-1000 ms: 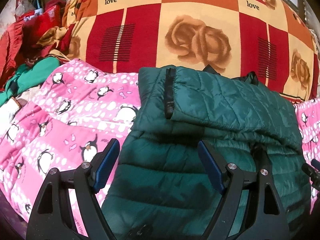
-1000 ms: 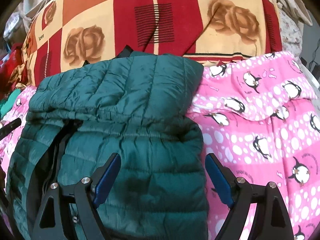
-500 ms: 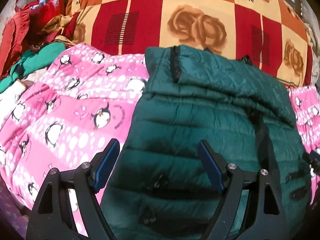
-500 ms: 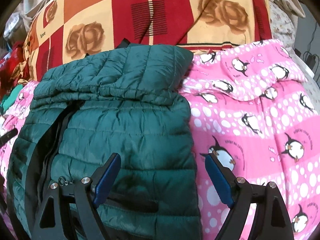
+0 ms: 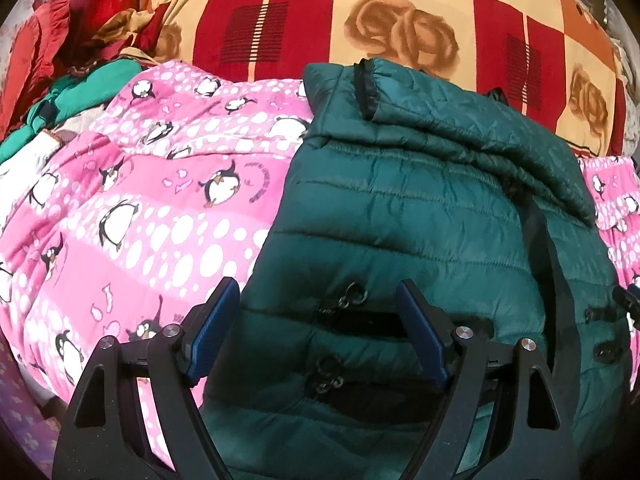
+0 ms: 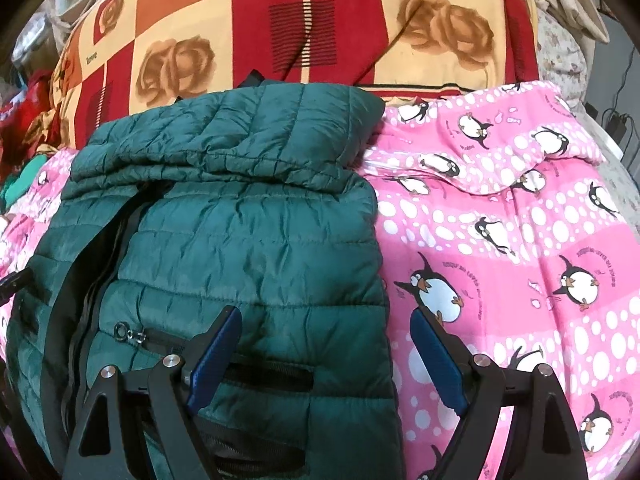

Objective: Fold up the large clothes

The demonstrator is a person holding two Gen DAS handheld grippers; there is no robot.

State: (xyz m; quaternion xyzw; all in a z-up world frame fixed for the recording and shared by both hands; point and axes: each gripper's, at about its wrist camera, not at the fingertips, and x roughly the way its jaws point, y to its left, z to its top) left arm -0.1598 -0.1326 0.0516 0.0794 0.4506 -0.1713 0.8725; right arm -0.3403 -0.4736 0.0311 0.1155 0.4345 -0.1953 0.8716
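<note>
Jacket (image 5: 420,208) lies on penguin blanket (image 5: 140,208), before quilt (image 5: 360,8).

Green jacket (image 5: 420,216) — pink penguin-print blanket (image 5: 132,216)

"love" printed on the rose-patterned blanket (image 5: 400,8), small unreadable lettering beside penguins on the pink quilt (image 6: 520,240)

pink penguin bedspread (image 5: 152,216); rose-patterned blanket (image 6: 360,24) behind.
</note>
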